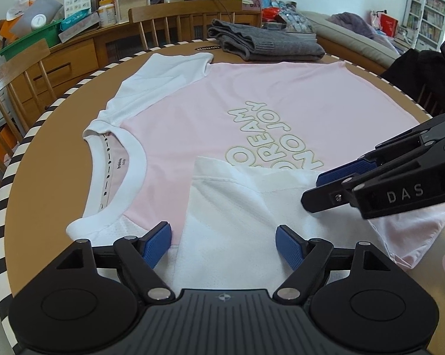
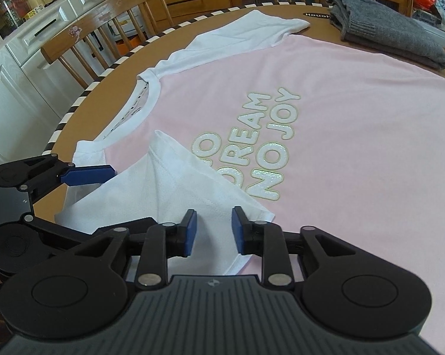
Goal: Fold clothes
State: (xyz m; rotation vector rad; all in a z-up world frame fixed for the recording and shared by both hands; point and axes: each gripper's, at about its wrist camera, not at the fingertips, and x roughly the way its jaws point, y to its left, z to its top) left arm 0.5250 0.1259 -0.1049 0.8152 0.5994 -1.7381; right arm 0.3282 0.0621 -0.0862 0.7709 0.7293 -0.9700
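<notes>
The left gripper [image 1: 224, 244] points steeply down with its jaws spread wide and nothing pressed between its blue pads [image 1: 157, 244]. The right gripper [image 2: 213, 230] sits just beside it — also angled down, jaws parted narrowly, gripping nothing.

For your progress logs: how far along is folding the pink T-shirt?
Done: one white sleeve lies folded over the pink T-shirt. In hand: nothing; left claw and right claw are open. Left: far white sleeve and body folds.

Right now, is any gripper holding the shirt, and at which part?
Nothing is held. The left gripper stands wide open over the folded white sleeve of the pink T-shirt; the right gripper is also open, pads clear of the cloth.
</notes>
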